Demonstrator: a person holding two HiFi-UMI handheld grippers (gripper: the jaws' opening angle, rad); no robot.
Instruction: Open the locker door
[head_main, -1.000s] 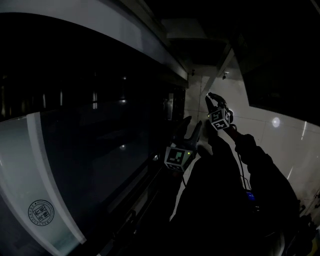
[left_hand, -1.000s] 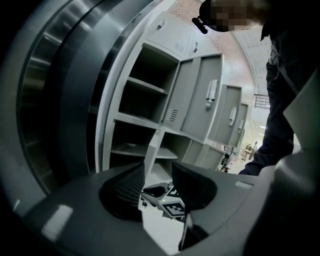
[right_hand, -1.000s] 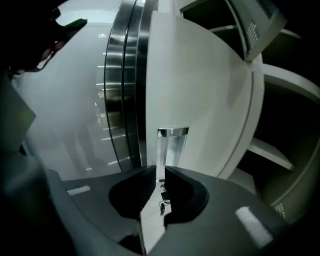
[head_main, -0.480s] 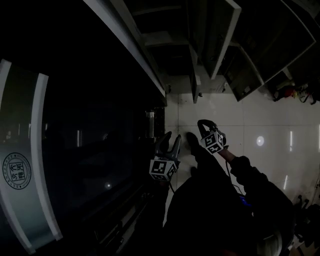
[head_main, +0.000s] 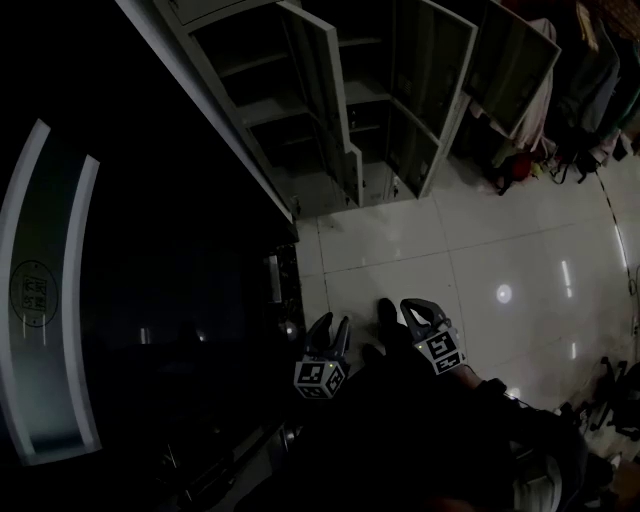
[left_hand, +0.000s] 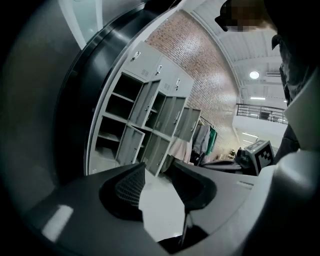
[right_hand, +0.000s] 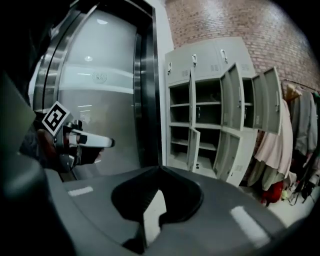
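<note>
The grey lockers (head_main: 340, 130) stand at the far end of the floor, well away from both grippers. Several of their doors (right_hand: 232, 95) hang open on bare shelves; the upper left doors (right_hand: 170, 65) are closed. The same lockers (left_hand: 150, 120) show in the left gripper view. My left gripper (head_main: 330, 328) is open with nothing between its fingers; its jaws (left_hand: 157, 167) stand apart. Beside it, my right gripper (head_main: 408, 305) is shut and empty, its tips (right_hand: 160, 168) meeting. The left gripper (right_hand: 95, 142) also shows in the right gripper view.
A dark curved glass wall (head_main: 150, 250) runs along the left, up to the lockers. Clothes (right_hand: 272, 145) hang on a rack right of the lockers, with bags on the floor below. Glossy white tiled floor (head_main: 480, 250) lies between me and the lockers.
The head view has swung toward the lockers, which now fill the top of the frame. Both grippers sit lower in the frame. The right gripper's jaws have closed.
</note>
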